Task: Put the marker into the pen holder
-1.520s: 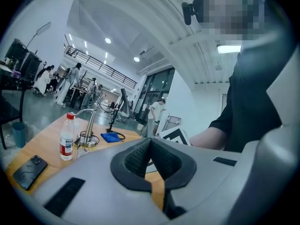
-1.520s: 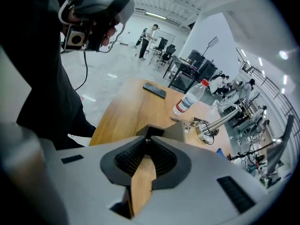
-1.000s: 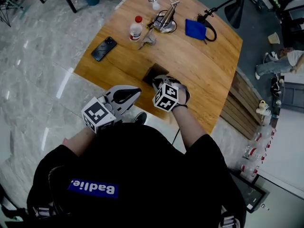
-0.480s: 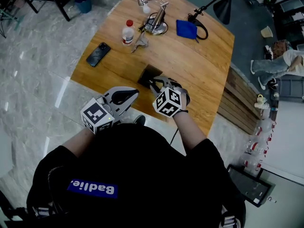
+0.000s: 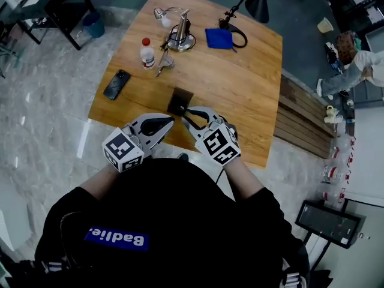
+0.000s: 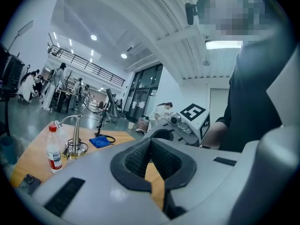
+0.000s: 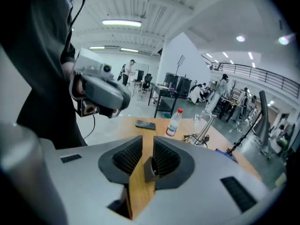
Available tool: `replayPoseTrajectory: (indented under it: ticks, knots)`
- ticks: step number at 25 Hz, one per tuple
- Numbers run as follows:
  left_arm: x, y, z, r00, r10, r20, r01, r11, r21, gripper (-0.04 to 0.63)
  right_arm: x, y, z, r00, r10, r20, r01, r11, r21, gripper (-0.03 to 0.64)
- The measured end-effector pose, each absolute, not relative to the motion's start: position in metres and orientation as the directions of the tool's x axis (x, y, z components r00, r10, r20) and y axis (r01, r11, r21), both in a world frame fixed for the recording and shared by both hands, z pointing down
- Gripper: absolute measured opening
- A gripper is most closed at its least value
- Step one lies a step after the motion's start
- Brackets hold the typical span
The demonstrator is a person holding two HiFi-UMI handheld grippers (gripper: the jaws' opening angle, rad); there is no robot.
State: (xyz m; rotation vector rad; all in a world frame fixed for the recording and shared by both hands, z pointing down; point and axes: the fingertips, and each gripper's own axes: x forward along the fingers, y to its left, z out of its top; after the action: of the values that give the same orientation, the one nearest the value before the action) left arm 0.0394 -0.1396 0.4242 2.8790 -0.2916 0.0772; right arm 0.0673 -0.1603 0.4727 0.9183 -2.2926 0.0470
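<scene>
Left gripper (image 6: 150,143): fingers pressed together, empty. Right gripper (image 7: 148,142): fingers slightly spread, holder (image 5: 179,101) just beyond them, near tabletop (image 5: 240,83) edge. Marker unseen, perhaps already inside. Risk: right gripper bumps holder, tipping it off edge.

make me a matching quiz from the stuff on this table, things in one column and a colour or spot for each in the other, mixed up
Things:
1 bottle
2 phone
3 cloth
4 pen holder

Colour or spot:
A blue
B red cap
C just ahead of the right gripper
D lying flat by the left edge of the table

Pairs: 1-B, 2-D, 3-A, 4-C
</scene>
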Motion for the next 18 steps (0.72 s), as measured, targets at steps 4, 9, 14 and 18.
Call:
replayPoseTrajectory:
  ticks: [4,9,14,18]
  knots:
    - [0.049,-0.136,0.417,0.984,-0.164,0.075,-0.177,-0.959,0.223,0.009,0.075,-0.149,0.44,-0.622,-0.671,0.404,-0.724,0.689,0.029,0.072]
    - [0.057,-0.131,0.414,0.988,-0.14,0.069,-0.151,-0.965,0.215,0.009,0.093,-0.14,0.414,-0.643,-0.748,0.163,-0.759,0.595,-0.263,0.027]
    - [0.063,-0.125,0.415,0.99,-0.124,0.065,-0.136,-0.966,0.221,0.009,0.093,-0.129,0.409,-0.647,-0.759,0.067,-0.732,0.594,-0.334,0.008]
    - [0.066,-0.124,0.416,0.99,-0.123,0.064,-0.135,-0.966,0.22,0.009,0.088,-0.124,0.414,-0.647,-0.761,0.043,-0.727,0.6,-0.334,0.006]
